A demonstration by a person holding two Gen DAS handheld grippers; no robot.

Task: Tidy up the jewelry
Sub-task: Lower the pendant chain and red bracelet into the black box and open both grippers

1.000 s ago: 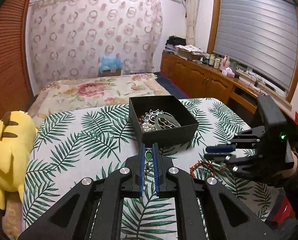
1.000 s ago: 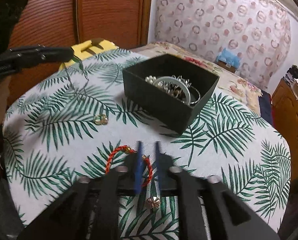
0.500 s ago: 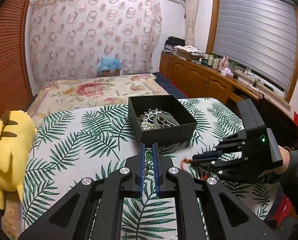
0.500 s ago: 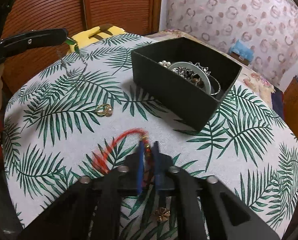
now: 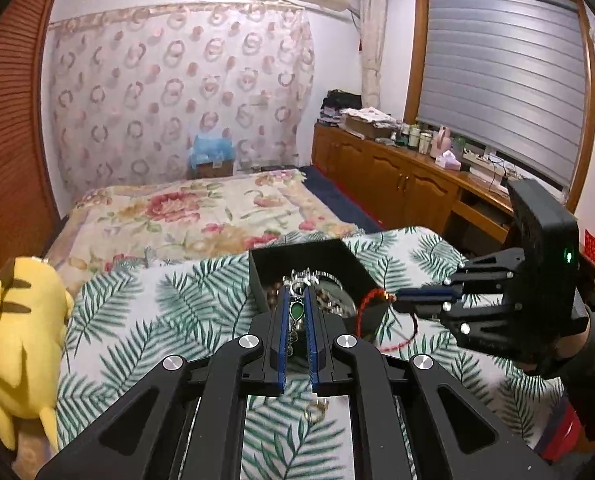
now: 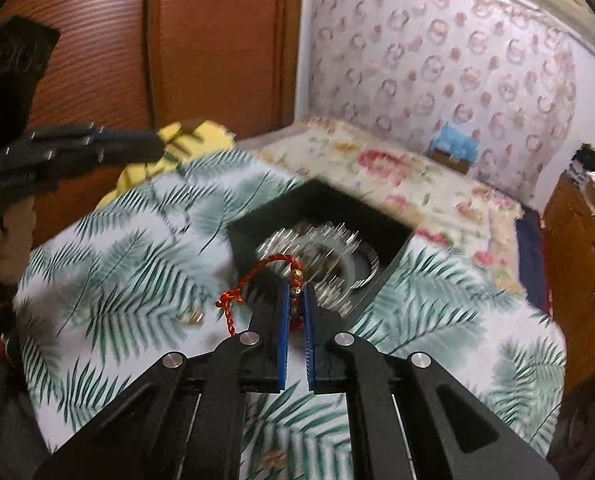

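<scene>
Blue pads of the right gripper [image 6: 295, 300] stand close together, clamped on the beaded stretch of a red cord bracelet [image 6: 257, 276]; its loop arches up and to the left of the fingertips and a knotted tail hangs free. It looks very light and limp, so a pinch on the beads, the one firm part, seems the sound hold, while the slack cord may swing or snag on the box wall. The bracelet hangs over the near corner of the black jewelry box [image 6: 393, 236], which sits toward the far side of the palm-leaf cloth [image 6: 437, 320] and already holds a tangle of silvery pieces and a bangle. The left gripper [image 5: 296, 312] likewise has its pads nearly together, nipped on a green pendant necklace [image 5: 297, 310] by the stone, its fine chain dangling below; that chain is likely slippery and prone to tangling. This pendant hangs just above the box's near rim. A small gold ring [image 5: 316, 410] lies on the cloth below the left gripper, and a yellow plush toy [image 5: 17, 344] leans at the cloth's left edge.
</scene>
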